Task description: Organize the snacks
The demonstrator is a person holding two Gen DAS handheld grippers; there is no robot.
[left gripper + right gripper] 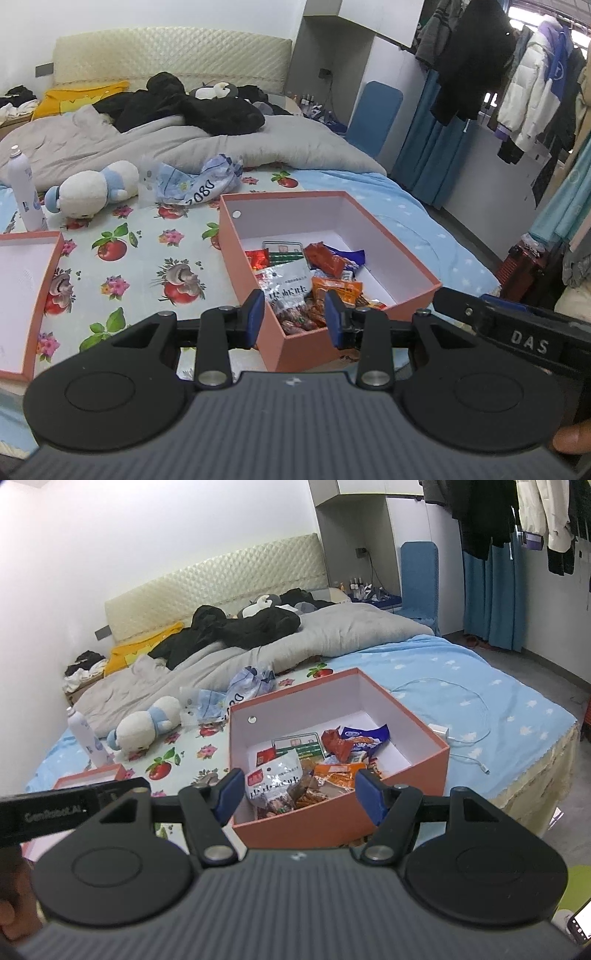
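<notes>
A pink box (402, 240) (436, 753) stands open on the bed, white inside, with several snack packets piled in its near half. A clear bag with white print (286, 286) (275, 779), orange packets (336, 290) (338, 771), a red packet (327, 258) (338, 744) and a blue-and-white one (349, 256) (364, 736) show among them. My left gripper (295, 317) hovers open above the box's near left corner, with nothing between its blue pads. My right gripper (299, 795) stands open over the box's near wall, its jaws wider and empty.
The box's pink lid (29, 295) (88, 777) lies to the left. A plush toy (92, 188) (144, 725), a white spray bottle (24, 188) (86, 738) and crumpled blue wrapping (199, 181) (240, 690) sit behind. A charger with its cable (443, 733) lies right of the box. A grey duvet (207, 144) covers the far bed.
</notes>
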